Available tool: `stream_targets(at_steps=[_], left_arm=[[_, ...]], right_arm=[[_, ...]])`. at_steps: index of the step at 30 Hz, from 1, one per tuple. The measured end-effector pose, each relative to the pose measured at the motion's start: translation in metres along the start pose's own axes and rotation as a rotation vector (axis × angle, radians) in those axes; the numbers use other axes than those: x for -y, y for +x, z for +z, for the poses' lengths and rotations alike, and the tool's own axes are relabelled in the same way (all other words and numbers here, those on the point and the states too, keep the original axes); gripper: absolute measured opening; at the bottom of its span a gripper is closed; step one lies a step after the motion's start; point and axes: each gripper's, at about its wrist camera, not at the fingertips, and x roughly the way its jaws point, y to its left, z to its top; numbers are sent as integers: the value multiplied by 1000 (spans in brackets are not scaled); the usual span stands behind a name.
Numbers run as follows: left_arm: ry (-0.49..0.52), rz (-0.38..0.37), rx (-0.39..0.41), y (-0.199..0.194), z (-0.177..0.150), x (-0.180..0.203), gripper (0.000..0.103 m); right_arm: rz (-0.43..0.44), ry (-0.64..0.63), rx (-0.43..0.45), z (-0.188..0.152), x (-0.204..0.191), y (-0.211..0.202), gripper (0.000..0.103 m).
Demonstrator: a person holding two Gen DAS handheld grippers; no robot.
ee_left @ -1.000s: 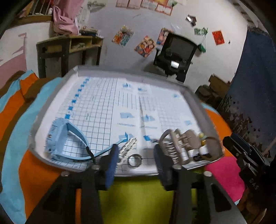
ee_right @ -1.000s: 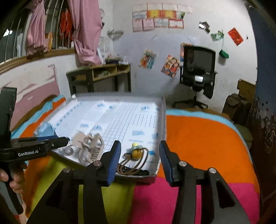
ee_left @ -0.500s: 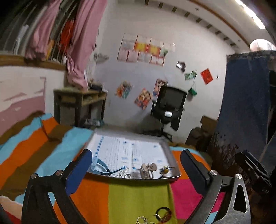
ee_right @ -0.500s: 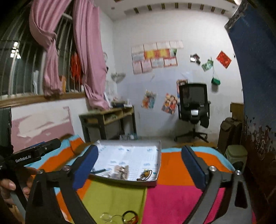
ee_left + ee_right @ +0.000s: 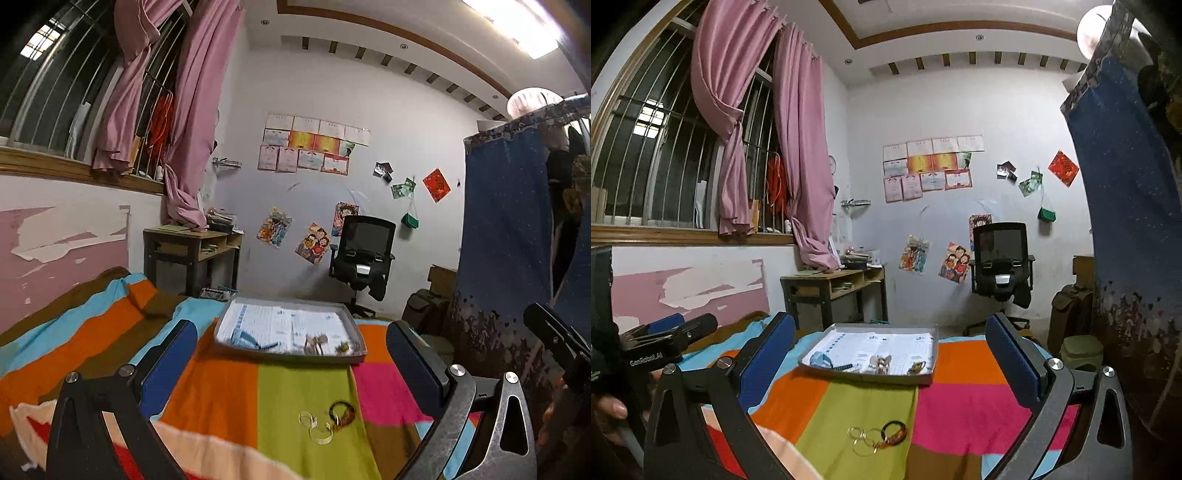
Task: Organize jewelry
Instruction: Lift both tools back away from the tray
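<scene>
Several pcs in tray: blue band (image 5: 822,359), pale clip (image 5: 881,363) and a yellowish loop piece (image 5: 918,366) lie along the near edge of the tray (image 5: 925,377); judged sorted, though the tray pcs look blurred in the left view.
Left to do: rings (image 5: 862,439) and a dark bracelet (image 5: 895,434) sit on the green patch of the blanket (image 5: 960,402), well apart from the tray, touching or overlapping each other; can't tell which.
Same cluster, left cam: rings (image 5: 317,428), bracelet (image 5: 341,411), between your fingers' lines but below them, not touched.
Progress: approx. mid-task by my read; the loose cluster is what's left, as far as the pics show.
Left tongs (image 5: 291,363): spread wide, nothing between the pads, nothing touched; it hangs above the blanket, tray (image 5: 288,355) ahead.
Right tongs (image 5: 890,360): also spread wide and bare, aimed at the tray, clear of blanket and pcs.
Your hand (image 5: 607,410): grips the left tool's handle at the right cam's left edge.
Next, a guess: you'd drop one tool onto the rings/bracelet. Thin rings on soft cloth may slip the pads, so pinch low.
</scene>
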Motion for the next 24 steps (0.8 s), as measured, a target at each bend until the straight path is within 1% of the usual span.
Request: stream_targets(at_steps=[4, 10, 16, 19, 24], left_arm=[[-13, 7, -15, -33, -20, -1, 103], [32, 39, -52, -72, -55, 3, 103], [38, 56, -102, -87, -78, 0, 103], [33, 58, -135, -90, -89, -3, 103], [22, 69, -168, -91, -100, -7, 103]], right_arm=[[-27, -19, -27, -16, -7, -33, 102], [-54, -8, -94, -40, -8, -69, 102], [-80, -10, -168, -67, -6, -90, 102], [-92, 1, -193, -77, -4, -94, 102], [-97, 26, -230, -90, 1, -93, 102]])
